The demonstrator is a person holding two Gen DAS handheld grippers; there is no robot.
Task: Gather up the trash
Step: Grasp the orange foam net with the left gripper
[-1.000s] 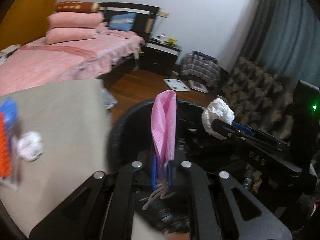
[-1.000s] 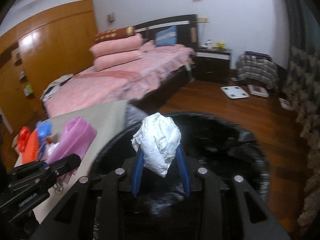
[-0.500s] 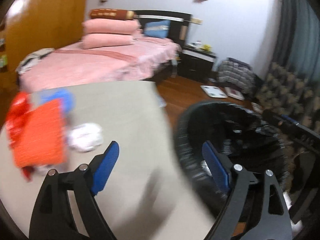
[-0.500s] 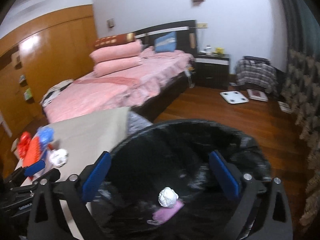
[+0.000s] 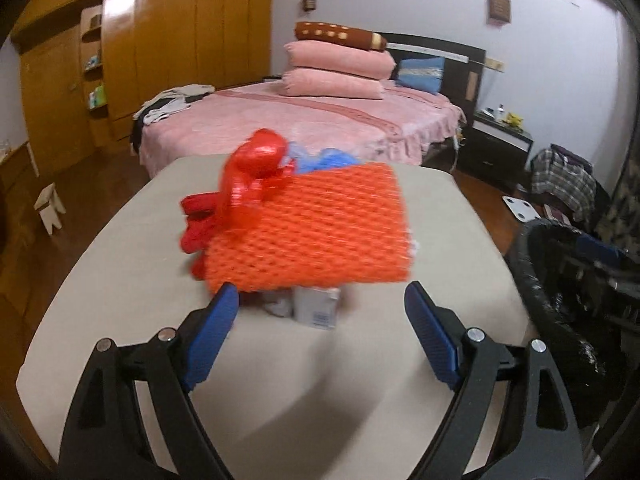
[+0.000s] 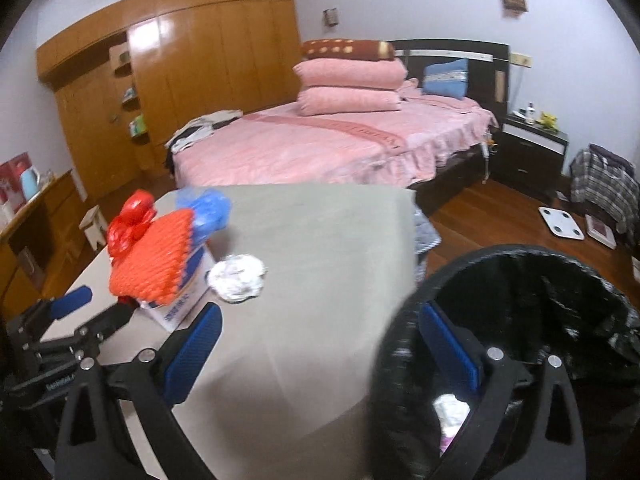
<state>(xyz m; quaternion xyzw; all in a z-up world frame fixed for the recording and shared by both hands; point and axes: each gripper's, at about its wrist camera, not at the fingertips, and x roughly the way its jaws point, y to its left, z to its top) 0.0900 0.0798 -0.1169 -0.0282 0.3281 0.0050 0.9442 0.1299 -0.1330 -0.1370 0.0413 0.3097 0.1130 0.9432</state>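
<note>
Partway through. In the right wrist view the round bin lined with a black plastic bag (image 6: pixel 520 320) stands just beside the beige surface (image 6: pixel 320 280), at its right edge. Two pieces are in it already: a crumpled white paper ball (image 6: pixel 452 408) and a scrap of pink material (image 6: pixel 446 444) just under it.

Still on the surface: a crumpled white-and-silver wad (image 6: pixel 238 278), an orange foam-net sleeve (image 5: pixel 312 232), a crumpled red plastic bag (image 5: pixel 248 180), a crumpled blue plastic bag (image 6: pixel 208 208) and a small white carton with blue print (image 6: pixel 180 296). The orange net lies on top of the carton; the red and blue bags are bunched against its far end. Picture is blurred, so the exact touching is hard to tell.

Left gripper (image 5: pixel 318 322) has its jaws spread wide, nothing between them, aimed at the near edge of the orange net and the carton. Right gripper (image 6: pixel 320 344) has its jaws fully spread too and is empty; one jaw is over the surface, the other over the bin rim.

Judgement: two items binned, about five left. The pile in front of the left gripper looks like the next pick; the wad is nearest the right gripper.
</note>
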